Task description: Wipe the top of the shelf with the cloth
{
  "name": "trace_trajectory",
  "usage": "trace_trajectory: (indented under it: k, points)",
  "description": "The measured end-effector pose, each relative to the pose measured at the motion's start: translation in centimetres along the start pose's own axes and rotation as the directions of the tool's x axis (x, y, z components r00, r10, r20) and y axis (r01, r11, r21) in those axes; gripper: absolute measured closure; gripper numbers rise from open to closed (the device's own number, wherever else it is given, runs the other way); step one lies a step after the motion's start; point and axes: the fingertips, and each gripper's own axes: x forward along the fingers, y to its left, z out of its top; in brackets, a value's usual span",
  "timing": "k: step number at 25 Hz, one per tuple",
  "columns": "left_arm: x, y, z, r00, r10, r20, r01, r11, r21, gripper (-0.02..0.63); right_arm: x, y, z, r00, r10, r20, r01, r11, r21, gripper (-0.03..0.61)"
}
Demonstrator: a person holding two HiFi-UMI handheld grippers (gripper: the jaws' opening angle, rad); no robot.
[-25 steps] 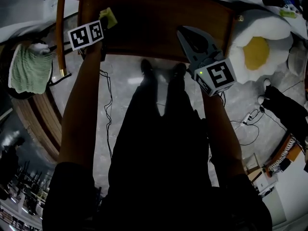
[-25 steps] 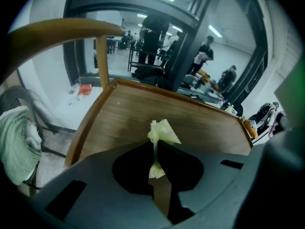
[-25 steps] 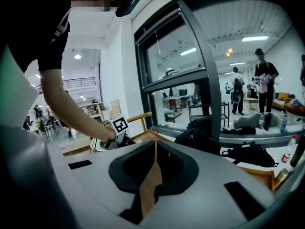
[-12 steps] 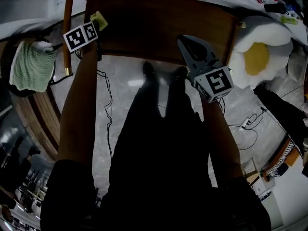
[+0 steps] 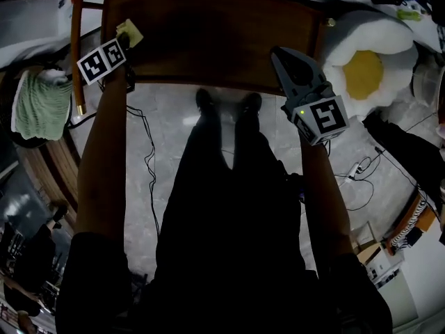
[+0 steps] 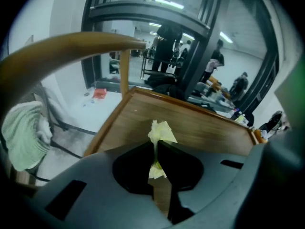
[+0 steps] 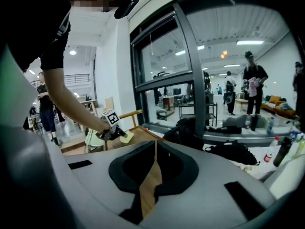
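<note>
A big plush cushion shaped like a fried egg (image 5: 368, 65), white with a yellow middle, lies on the grey marble floor (image 5: 167, 131) at the right. A dark garment (image 5: 410, 152) lies on the floor near it, with thin cables (image 5: 351, 186) trailing close by. Another cable (image 5: 147, 152) runs down the floor at the left. A pale green towel (image 5: 40, 105) is draped at the far left, just beside a curved wooden rail (image 5: 75, 54). Behind stands a dark-framed glass wall (image 7: 190, 56); several people (image 7: 252, 87) stand in the lit hall beyond it. Black bags (image 7: 228, 149) lie along its foot, with bottles (image 7: 285, 151) near them.
</note>
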Motion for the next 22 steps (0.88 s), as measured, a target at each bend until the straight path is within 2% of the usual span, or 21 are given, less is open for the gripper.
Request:
trace_trajectory:
  k: [3, 6, 8, 11, 13, 15, 19, 22]
  points:
    - [0.7, -7.7, -0.2, 0.989, -0.150, -0.001, 0.150, 0.989, 0.005, 0.580, -3.3, -5.1, 0.1, 0.997, -0.067, 0.029, 0.067, 0.998, -0.017, 0.552]
    - [1.7, -17.4, -0.4, 0.956, -0.292, -0.020, 0.293, 0.955, 0.044, 0.580, -6.4, -9.1, 0.1, 0.990, -0.129, 0.057, 0.129, 0.992, -0.002, 0.552]
    - [2.3, -24.2, -1.1, 0.921, -0.386, -0.052, 0.389, 0.919, 0.067, 0.580, -8.1, -10.5, -0.2, 0.985, -0.158, 0.063, 0.157, 0.987, 0.012, 0.551]
    - [3.4, -33.6, -3.5, 0.854, -0.501, -0.143, 0.514, 0.855, 0.071, 0.580, -10.2, -12.1, -1.5, 0.982, -0.175, 0.063, 0.174, 0.984, 0.021, 0.552]
    - [4.2, -38.5, -5.1, 0.825, -0.528, -0.202, 0.552, 0.830, 0.084, 0.580, -11.4, -13.4, -2.1, 0.980, -0.187, 0.066, 0.185, 0.982, 0.038, 0.552]
    - [5.0, -42.4, -6.7, 0.812, -0.532, -0.241, 0.565, 0.819, 0.099, 0.580, -12.4, -14.4, -2.7, 0.980, -0.187, 0.073, 0.184, 0.982, 0.044, 0.552]
    - [6.4, -47.1, -8.8, 0.802, -0.531, -0.274, 0.574, 0.812, 0.104, 0.580, -13.5, -15.3, -4.3, 0.981, -0.181, 0.068, 0.177, 0.982, 0.067, 0.552]
    - [6.9, -48.6, -9.4, 0.810, -0.513, -0.286, 0.560, 0.821, 0.112, 0.580, -14.1, -15.5, -4.7, 0.982, -0.175, 0.071, 0.168, 0.981, 0.094, 0.552]
